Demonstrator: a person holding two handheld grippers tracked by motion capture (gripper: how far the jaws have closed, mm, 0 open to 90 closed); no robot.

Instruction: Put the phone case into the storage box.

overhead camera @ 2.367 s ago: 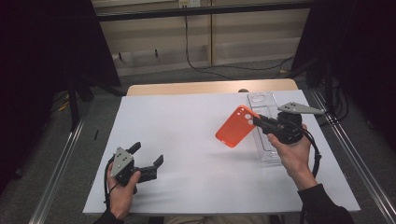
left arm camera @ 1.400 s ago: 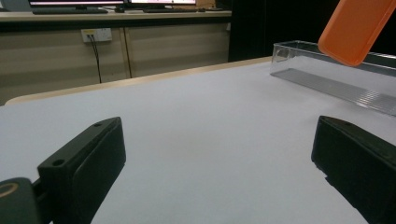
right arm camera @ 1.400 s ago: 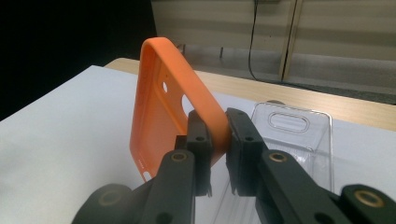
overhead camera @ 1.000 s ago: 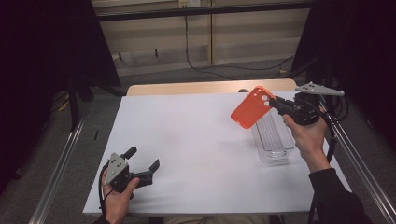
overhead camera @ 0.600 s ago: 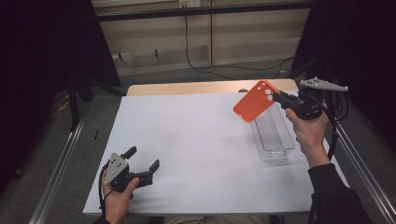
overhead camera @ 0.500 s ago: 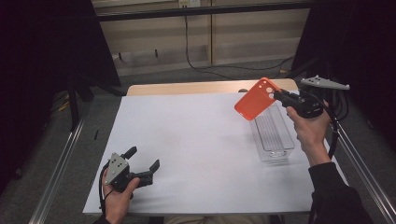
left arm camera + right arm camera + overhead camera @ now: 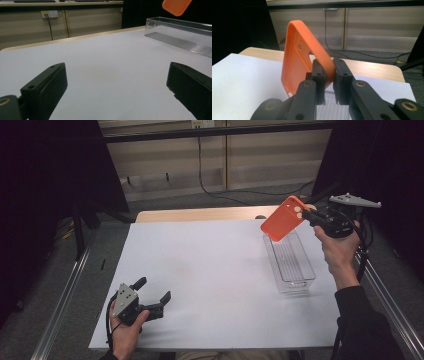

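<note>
Table: pale wooden top (image 7: 200, 214), rounded corners, almost wholly covered by a white sheet (image 7: 210, 270); bare wood shows along the far edge.
Rails: one metal rail (image 7: 67, 295) on the floor along the table's left side, another (image 7: 390, 300) along its right.
Floor: grey carpet (image 7: 165, 202).
Back wall: beige panels (image 7: 260, 150) with a white socket (image 7: 49, 13); a black cable (image 7: 202, 165) hangs from it and trails across the floor.
Curtains: black (image 7: 45, 180), on both sides.
</note>
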